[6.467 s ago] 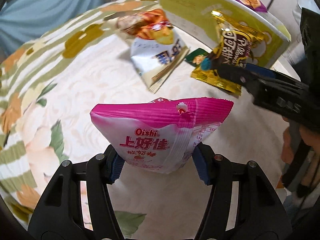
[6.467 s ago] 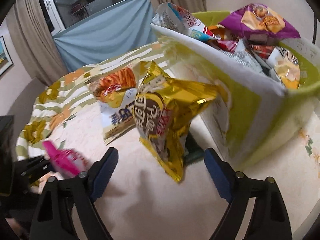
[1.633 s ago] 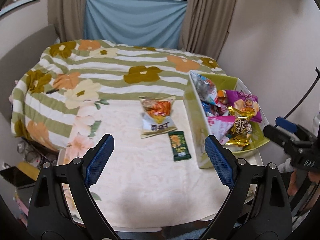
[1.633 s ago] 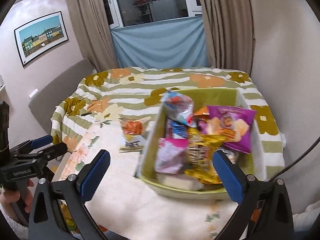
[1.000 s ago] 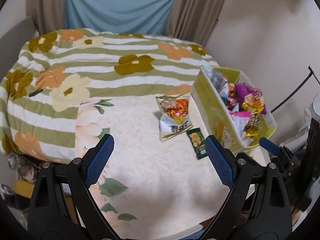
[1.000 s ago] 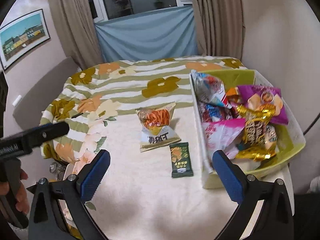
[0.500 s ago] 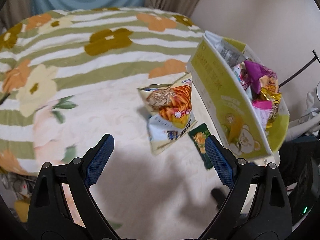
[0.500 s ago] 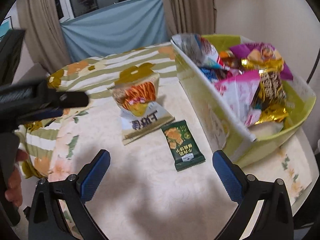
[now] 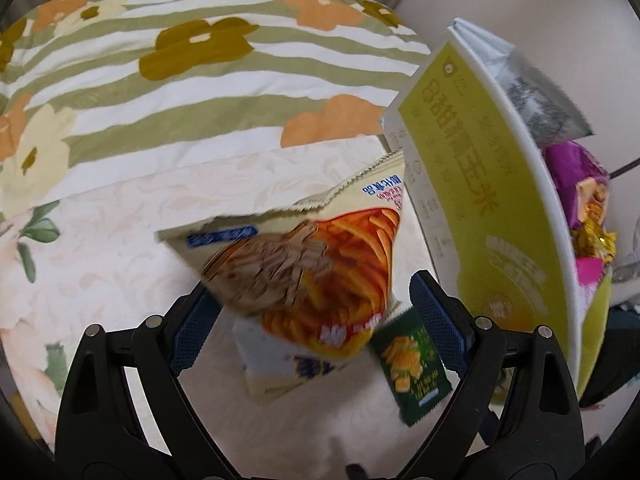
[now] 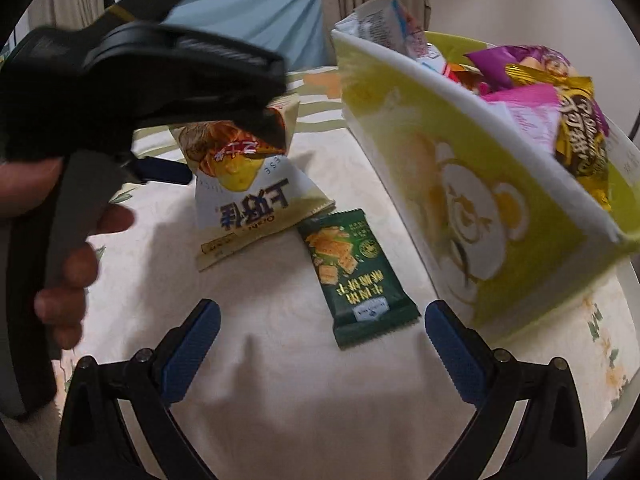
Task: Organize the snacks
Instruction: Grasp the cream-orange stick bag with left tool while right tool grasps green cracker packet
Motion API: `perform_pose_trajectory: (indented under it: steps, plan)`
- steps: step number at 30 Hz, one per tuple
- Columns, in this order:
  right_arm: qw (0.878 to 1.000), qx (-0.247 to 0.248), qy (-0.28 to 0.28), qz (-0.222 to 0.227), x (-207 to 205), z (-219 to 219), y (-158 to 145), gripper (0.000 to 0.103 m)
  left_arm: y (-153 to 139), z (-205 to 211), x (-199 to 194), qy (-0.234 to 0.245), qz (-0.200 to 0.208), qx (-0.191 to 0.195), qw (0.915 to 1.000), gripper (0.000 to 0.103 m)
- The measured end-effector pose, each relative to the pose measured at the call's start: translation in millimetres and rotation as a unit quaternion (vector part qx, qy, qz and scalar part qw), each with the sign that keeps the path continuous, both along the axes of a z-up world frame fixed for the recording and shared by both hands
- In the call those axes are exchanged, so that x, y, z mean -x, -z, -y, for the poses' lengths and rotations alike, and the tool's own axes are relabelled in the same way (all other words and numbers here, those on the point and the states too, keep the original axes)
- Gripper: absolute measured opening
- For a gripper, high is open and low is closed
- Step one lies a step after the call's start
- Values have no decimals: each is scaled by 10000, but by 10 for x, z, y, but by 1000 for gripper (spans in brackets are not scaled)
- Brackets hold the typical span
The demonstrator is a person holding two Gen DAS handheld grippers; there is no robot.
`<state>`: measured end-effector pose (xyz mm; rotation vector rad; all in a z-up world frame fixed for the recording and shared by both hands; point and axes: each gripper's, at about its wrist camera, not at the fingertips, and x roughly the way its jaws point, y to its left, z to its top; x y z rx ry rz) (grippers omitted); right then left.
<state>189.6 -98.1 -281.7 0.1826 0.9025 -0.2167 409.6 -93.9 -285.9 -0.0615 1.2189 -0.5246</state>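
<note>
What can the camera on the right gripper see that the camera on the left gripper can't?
Only the right wrist view shows the person's hand squeezing the black left gripper's handle, the bear drawing on the bin wall, and the open right gripper over bare cloth.

Only the left wrist view shows the open left gripper straddling the chip bag, pads not pressing it.

Both show the cream and orange chip bag, the flat dark green cracker packet and the yellow-green snack bin on the flowered tablecloth.

Box wall (image 10: 472,184) blocks right — bare cloth (image 10: 280,380) ahead.
</note>
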Motion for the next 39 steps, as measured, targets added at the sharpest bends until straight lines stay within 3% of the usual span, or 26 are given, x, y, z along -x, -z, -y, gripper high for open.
perform_pose_trajectory:
  steps: [11,25,36,39]
  plan:
    - [9996,262,-109,-77,-184,-82,116,102,197,-144,-94,245,-67,-391,9989,91]
    - [9946,783,420,-532,-435,-205,274,103,196,-609,210,889,-115,-907,9918,89]
    - [9970,-323,-103,-701,-582,-153,267,102,118,-905,423,897,-291,-1035,9901,89]
    - [9983,-255,56,-530,-516,-150,202,101,104,-925,445,812,-305,-1000,9912,89]
